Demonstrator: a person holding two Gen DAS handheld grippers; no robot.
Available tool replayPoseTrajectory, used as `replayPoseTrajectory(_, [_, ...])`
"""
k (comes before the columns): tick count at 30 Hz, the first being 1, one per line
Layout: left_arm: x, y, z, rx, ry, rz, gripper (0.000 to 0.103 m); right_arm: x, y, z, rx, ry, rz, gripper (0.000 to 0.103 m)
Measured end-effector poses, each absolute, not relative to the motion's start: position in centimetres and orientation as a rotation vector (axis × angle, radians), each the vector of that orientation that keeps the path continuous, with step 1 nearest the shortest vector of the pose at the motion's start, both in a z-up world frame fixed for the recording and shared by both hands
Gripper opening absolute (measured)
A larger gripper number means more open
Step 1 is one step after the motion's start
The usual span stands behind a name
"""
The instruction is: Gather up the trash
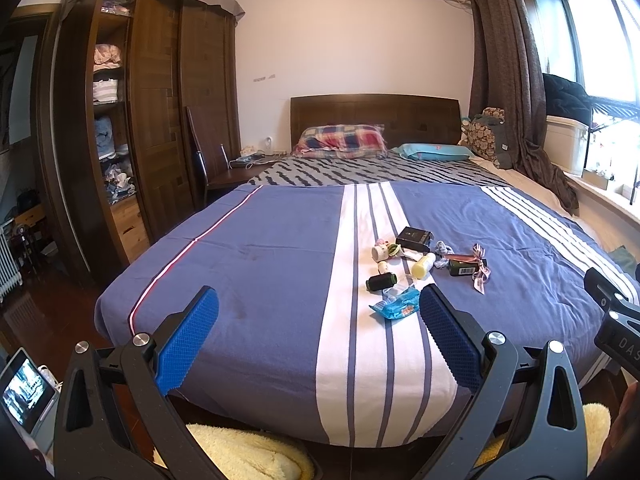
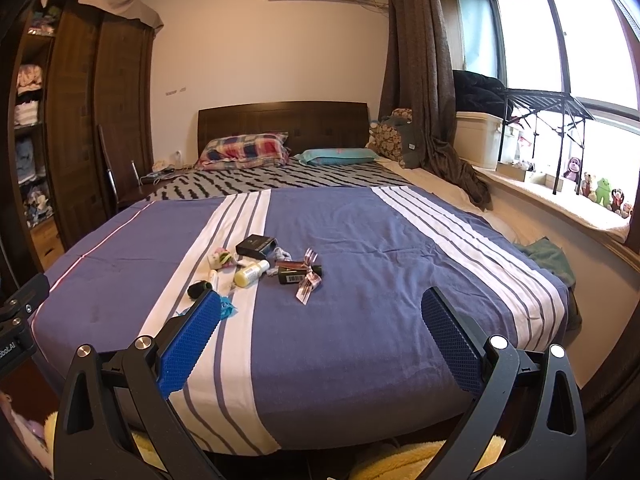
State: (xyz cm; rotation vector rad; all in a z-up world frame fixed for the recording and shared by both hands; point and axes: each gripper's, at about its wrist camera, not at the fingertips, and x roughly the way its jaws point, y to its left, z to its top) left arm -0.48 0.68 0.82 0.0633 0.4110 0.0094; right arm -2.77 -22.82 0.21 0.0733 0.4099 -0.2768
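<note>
Blue crinkled wrapper (image 1: 394, 306) lies nearest; left gripper (image 1: 318, 298) and right gripper (image 2: 320, 300) approach spread, empty; next, reach and pinch it.

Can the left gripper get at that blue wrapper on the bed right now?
Probably yes. The left gripper is open, the blue wrapper lies near the foot of the bed, and nothing stands between them.
</note>
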Motion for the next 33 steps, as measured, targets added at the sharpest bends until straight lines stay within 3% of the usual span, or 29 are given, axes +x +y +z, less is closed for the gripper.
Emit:
replayPoseTrajectory(15, [0.5, 0.9, -0.3, 0.067, 0.435, 0.012, 0.095, -2.3, -23.5, -0.4, 0.089, 0.422, -0.28, 0.1])
replayPoseTrajectory(33, [9.8, -1.7, -8.3, 0.203, 0.6, -0.018, 0.095, 5.3, -26.4, -7.6, 0.106, 0.538, -0.297, 0.1])
